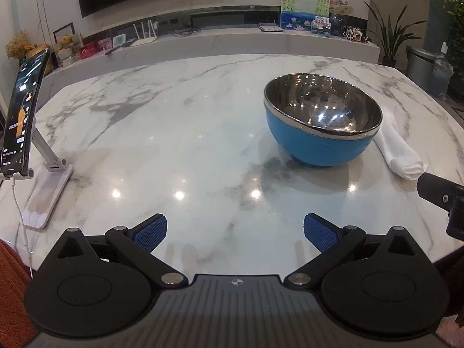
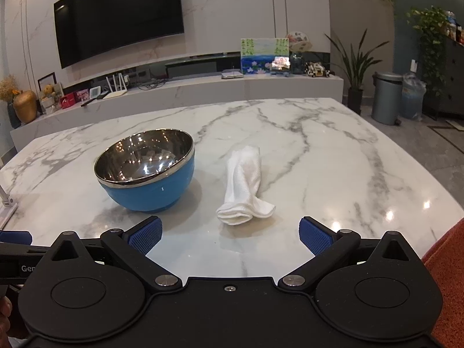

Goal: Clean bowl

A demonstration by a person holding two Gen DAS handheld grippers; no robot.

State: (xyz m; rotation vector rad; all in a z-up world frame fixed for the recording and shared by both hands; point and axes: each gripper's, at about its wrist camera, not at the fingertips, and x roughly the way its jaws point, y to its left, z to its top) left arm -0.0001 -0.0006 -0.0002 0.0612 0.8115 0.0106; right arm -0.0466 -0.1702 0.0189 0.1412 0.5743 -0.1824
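Two handheld grippers are hovering over the near edge of a white marble table (image 2: 319,150). The left gripper (image 1: 235,232) and right gripper (image 2: 230,233) are both spread wide, holding nothing. A round bowl, blue outside with a shiny steel lining (image 2: 145,171), is sitting upright near the table's middle, looking empty and reflecting ceiling lights. Just beside it, apart from it, a rolled white cloth (image 2: 245,182) is lying straight ahead of the right gripper. A sensible start: the right gripper pinching the cloth's near end while the left is steadying the bowl's rim.
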